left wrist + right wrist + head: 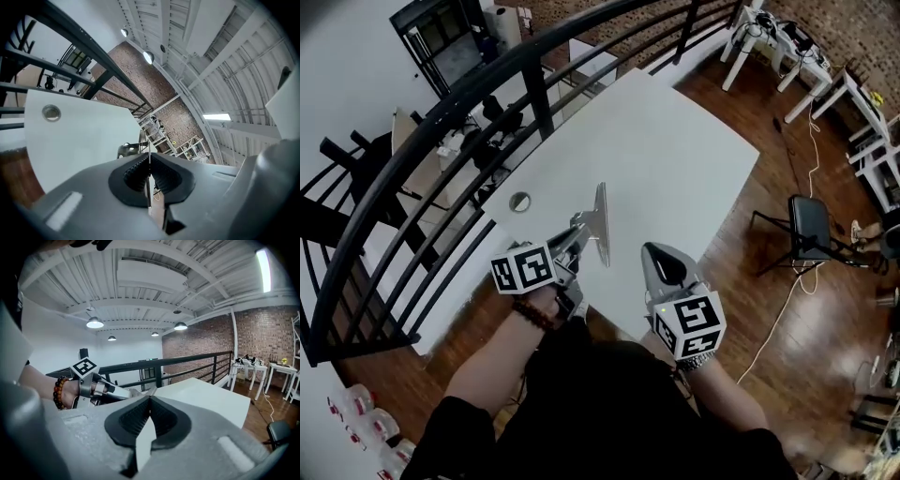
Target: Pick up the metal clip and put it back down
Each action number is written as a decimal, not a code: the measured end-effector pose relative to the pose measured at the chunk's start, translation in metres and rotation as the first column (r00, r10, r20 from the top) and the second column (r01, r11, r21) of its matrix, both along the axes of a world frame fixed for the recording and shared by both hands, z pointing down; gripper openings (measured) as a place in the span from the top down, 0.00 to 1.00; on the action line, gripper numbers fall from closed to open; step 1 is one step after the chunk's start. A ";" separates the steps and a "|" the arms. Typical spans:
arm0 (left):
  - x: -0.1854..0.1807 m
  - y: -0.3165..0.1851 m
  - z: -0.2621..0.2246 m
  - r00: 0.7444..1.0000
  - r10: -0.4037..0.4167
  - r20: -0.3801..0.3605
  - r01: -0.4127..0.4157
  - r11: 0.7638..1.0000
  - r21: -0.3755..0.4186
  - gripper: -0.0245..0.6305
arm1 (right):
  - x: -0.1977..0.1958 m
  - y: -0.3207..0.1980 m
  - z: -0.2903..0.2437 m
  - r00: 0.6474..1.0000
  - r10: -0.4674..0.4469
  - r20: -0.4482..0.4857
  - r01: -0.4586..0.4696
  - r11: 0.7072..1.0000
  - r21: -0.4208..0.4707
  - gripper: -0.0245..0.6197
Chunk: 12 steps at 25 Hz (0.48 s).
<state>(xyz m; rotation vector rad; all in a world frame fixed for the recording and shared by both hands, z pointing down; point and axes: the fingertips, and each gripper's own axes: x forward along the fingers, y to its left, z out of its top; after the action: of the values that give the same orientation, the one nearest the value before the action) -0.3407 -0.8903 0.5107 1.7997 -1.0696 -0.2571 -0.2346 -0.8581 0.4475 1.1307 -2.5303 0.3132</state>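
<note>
The metal clip (pixel 602 223), a long flat steel strip, stands on edge over the white table (pixel 675 159). My left gripper (pixel 580 228) is shut on its near side. In the left gripper view the strip shows as a thin blade (pixel 149 149) pinched between the ribbed pads (pixel 136 172). I cannot tell whether the clip touches the tabletop. My right gripper (pixel 655 254) hovers at the table's near edge, to the right of the clip; its jaws are shut with nothing between them (pixel 150 405). The right gripper view shows the left gripper (pixel 138 393) and the clip (pixel 152 391) just beyond its own jaws.
A round metal grommet (pixel 520 201) sits in the table's left corner. A black railing (pixel 534 89) runs along the table's left and far sides. A dark chair (pixel 811 225) and a white cable (pixel 787 309) are on the wooden floor at the right.
</note>
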 end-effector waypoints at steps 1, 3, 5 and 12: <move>-0.006 -0.010 0.009 1.000 -0.001 -0.008 0.001 1.000 -0.019 0.93 | -0.005 -0.008 0.004 1.000 0.005 -0.008 -0.005 1.000 -0.010 0.98; -0.017 -0.030 0.026 1.000 -0.002 -0.021 0.001 0.998 -0.056 0.93 | -0.014 -0.024 0.011 1.000 0.015 -0.023 -0.016 0.999 -0.031 0.98; -0.026 -0.047 0.042 1.000 0.001 -0.026 -0.003 0.996 -0.086 0.93 | -0.021 -0.037 0.017 0.999 0.026 -0.036 -0.028 0.999 -0.047 0.98; -0.037 -0.093 0.093 0.998 0.006 -0.070 -0.020 0.978 -0.208 0.93 | -0.032 -0.064 0.039 0.995 0.068 -0.069 -0.076 0.990 -0.118 0.98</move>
<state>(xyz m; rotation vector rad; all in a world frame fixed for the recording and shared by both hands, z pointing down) -0.3779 -0.9828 0.6040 1.5986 -0.9978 -0.1903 -0.2662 -0.9217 0.4862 1.1685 -2.3841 0.4352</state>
